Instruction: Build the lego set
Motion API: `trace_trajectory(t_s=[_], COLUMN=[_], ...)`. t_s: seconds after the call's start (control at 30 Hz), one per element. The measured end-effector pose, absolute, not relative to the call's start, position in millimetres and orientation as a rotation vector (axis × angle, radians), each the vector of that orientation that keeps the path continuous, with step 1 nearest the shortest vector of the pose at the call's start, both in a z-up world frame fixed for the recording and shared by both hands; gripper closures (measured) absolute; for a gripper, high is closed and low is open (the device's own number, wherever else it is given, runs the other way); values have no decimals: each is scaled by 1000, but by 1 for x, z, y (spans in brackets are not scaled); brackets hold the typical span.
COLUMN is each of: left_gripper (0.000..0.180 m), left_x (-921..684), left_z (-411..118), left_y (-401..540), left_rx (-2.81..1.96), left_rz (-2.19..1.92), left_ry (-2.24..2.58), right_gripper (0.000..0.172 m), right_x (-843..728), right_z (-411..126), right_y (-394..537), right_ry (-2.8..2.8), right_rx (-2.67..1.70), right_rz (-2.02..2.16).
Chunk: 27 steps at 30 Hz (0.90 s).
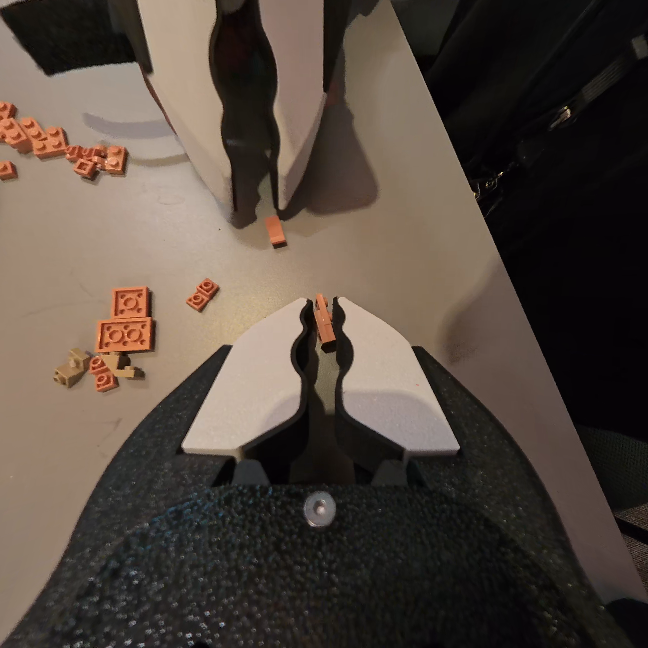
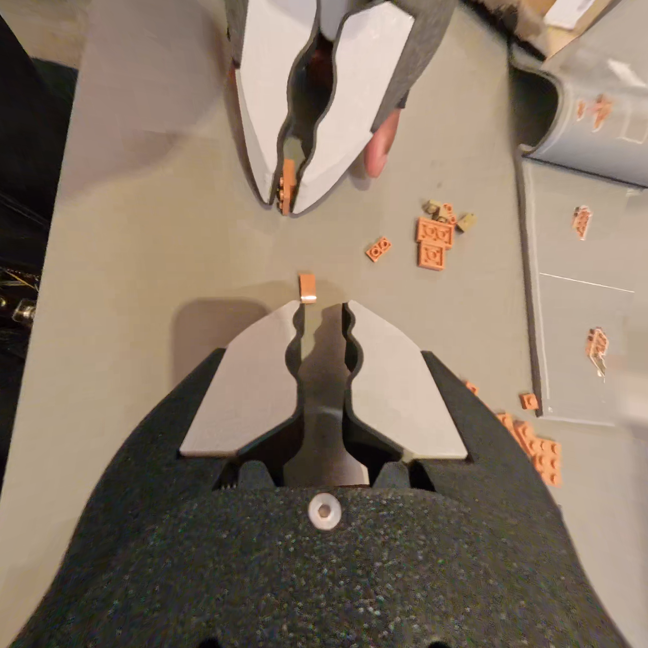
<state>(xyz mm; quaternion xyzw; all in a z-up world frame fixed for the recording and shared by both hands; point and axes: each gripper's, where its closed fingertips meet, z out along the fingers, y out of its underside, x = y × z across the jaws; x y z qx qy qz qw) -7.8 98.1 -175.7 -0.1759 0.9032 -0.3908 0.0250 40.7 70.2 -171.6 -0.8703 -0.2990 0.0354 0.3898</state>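
Note:
My left gripper (image 1: pixel 322 301) is shut on a small orange brick assembly (image 1: pixel 324 324), held on edge between its pads above the grey table (image 1: pixel 368 266). The right wrist view shows the same grasp (image 2: pixel 287 186) at the top. My right gripper (image 2: pixel 322 304) is open with nothing between its fingers. A small smooth orange piece (image 2: pixel 308 288) lies on the table just beyond its left fingertip. The left wrist view also shows this piece (image 1: pixel 276 232), lying in front of the right gripper's tips (image 1: pixel 261 214).
Loose orange plates (image 1: pixel 125 324) and tan pieces (image 1: pixel 72 371) lie at the left, with more orange bricks (image 1: pixel 42 136) farther back. A printed booklet (image 2: pixel 589 280) lies to the right. The table edge (image 1: pixel 491 245) runs along the right side. A person's finger (image 2: pixel 380 147) shows by the left gripper. One gripper's finger ends stand about 6 cm off the other's.

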Motion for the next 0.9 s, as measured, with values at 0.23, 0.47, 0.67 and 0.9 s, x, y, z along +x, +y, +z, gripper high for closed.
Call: trace_trajectory(t_s=[0.23,0.47,0.67,0.9], left_gripper=[170,161,156,157], left_x=[-7,-1,13,30], left_z=[-176,-170,-145,-90], left_y=[99,101,103,107], left_rx=[-546,-602,-652,-704], left_rz=[-1205,-1260,-1403,-1721], left_ry=[2783,2728,2559,2217], right_gripper=[164,164,164,164], right_x=[36,39,44,58], right_z=[-177,-143,-86,-42], right_y=[84,100,104,99], right_ry=[-802,-532,-214,-48], right_rx=[-2251,-2071,-1726,-1340], right_rz=[79,272,687,929])
